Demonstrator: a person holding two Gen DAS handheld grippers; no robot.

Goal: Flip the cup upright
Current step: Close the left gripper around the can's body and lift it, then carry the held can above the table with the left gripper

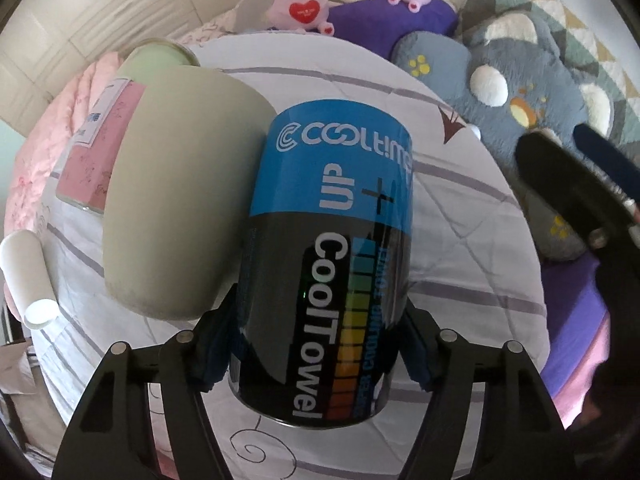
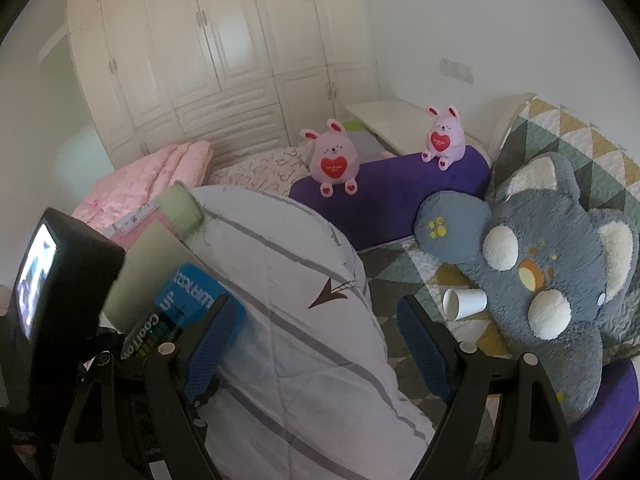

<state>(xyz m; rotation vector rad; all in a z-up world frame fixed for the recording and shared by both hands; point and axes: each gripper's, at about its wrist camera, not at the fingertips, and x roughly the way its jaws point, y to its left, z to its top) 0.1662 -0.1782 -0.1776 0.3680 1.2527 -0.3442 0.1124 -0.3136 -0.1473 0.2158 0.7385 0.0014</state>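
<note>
My left gripper (image 1: 316, 344) is shut on a blue and black "CoolTowel" can (image 1: 332, 256), held lengthwise along the fingers above the white striped quilt (image 1: 460, 240). A sage-green cup (image 1: 176, 200) lies on its side against the can's left. A white paper cup (image 1: 28, 276) lies on its side at the left edge. Another white paper cup (image 2: 464, 303) lies on its side next to the grey plush in the right wrist view. My right gripper (image 2: 316, 344) is open and empty over the quilt (image 2: 280, 300). It also shows in the left wrist view (image 1: 576, 184).
A pink and green cylinder (image 1: 108, 140) lies behind the green cup. A grey plush toy (image 2: 552, 264), two pink bunny toys (image 2: 334, 158) and a purple cushion (image 2: 392, 196) lie on the bed. A pink blanket (image 2: 148, 184) and white wardrobes (image 2: 200, 60) are behind.
</note>
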